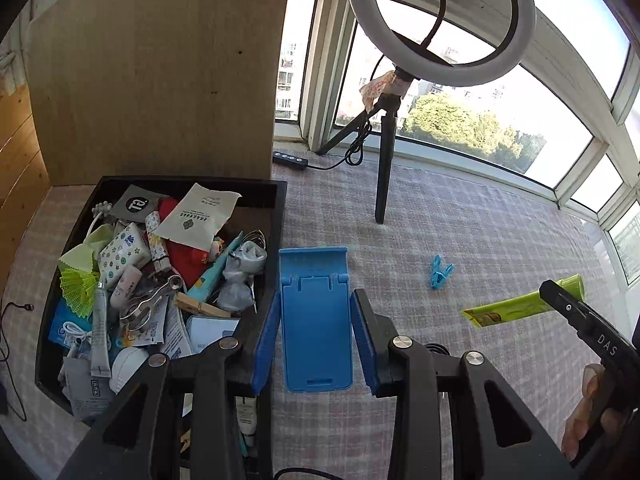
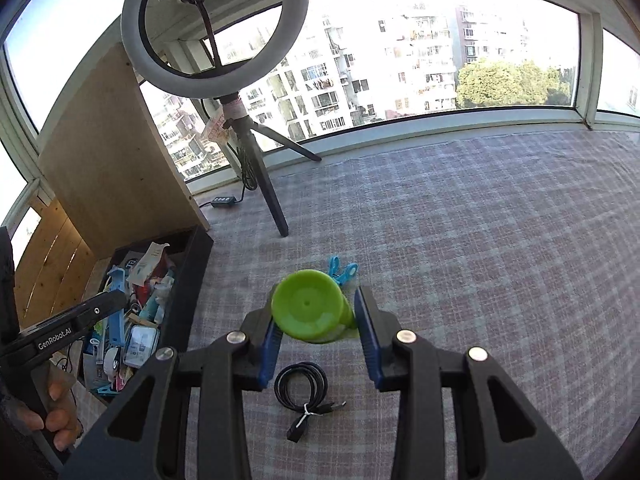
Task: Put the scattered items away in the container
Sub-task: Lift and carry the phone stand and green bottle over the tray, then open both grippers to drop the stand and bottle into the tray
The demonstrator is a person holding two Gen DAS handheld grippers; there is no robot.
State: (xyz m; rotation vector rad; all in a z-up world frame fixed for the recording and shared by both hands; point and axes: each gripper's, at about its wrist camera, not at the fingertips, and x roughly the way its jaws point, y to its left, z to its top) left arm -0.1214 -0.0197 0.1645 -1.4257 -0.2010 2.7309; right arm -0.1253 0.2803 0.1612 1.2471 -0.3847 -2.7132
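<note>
Both claws are loaded: left gripper (image 1: 316,328) is clamped on the blue phone stand (image 1: 316,320), right gripper (image 2: 318,328) pinches the green tube (image 2: 312,306) near its cap. The black container (image 1: 280,216) at the stand's 9 o'clock is heaped, so I reckon the stand could catch the rim. Blue clip (image 2: 340,270) and coiled cable (image 2: 302,392) sit on open cloth, plenty of room

We see through two fisheye wrist cameras, each close behind its own fingers and tilted down at the checked cloth (image 1: 460,216). The left view faces the ring light (image 1: 440,20) at 1 o'clock, the black container (image 1: 280,208) at 9. The right view, seemingly further right, shares both: container (image 2: 192,280) at 9, light (image 2: 216,28) at 11.
</note>
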